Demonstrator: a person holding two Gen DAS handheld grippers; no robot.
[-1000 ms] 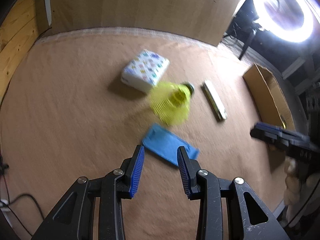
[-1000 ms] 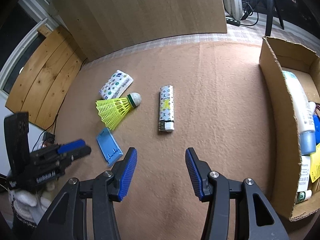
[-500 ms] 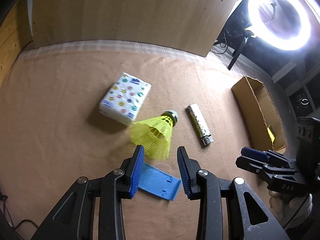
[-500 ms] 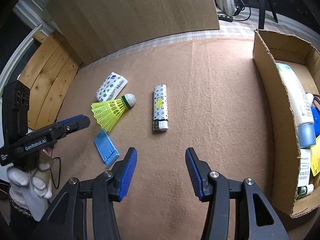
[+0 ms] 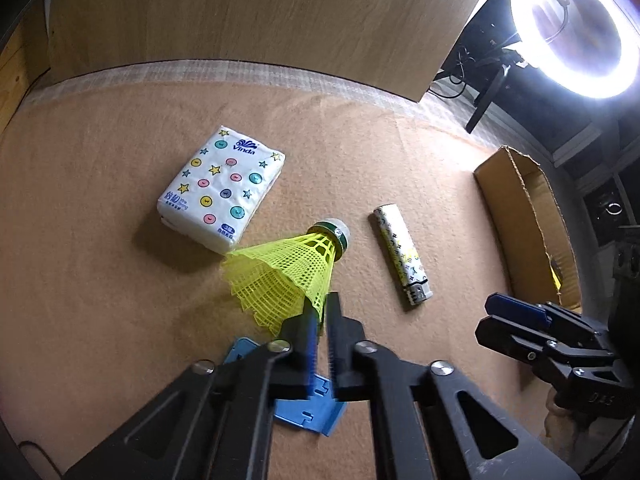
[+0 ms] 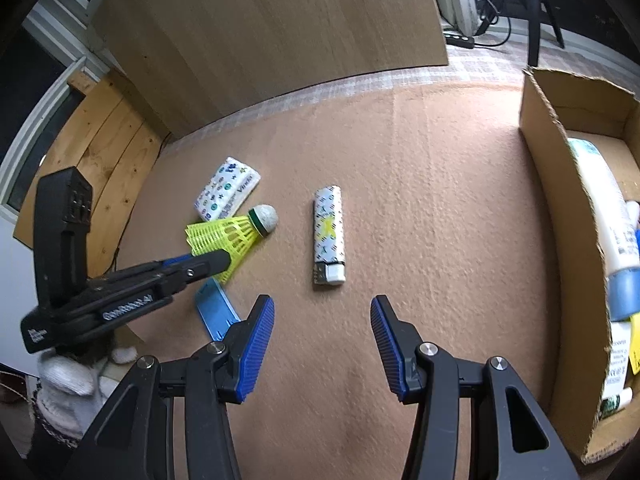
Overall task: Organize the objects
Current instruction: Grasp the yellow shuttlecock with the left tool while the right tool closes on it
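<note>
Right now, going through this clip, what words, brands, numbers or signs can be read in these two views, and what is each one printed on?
"Vinda": blue brand name on the white star-and-dot tissue pack, beside a small blue crest.
"GenRobot.AI": white lettering on the side of the black left gripper.
Chinese characters and small print on the tissue pack: too small to read.
White text on the left gripper's rear block: blurred.
Labels on the bottles in the brown cardboard box: unreadable.
Patterned white lighter: symbols only, no words.

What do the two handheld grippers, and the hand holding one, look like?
Both the left gripper and the right gripper have black angular frames with silver pivot bolts and ribbed blue pads. White lettering marks the left gripper's side. The hand wears a white knitted glove.
</note>
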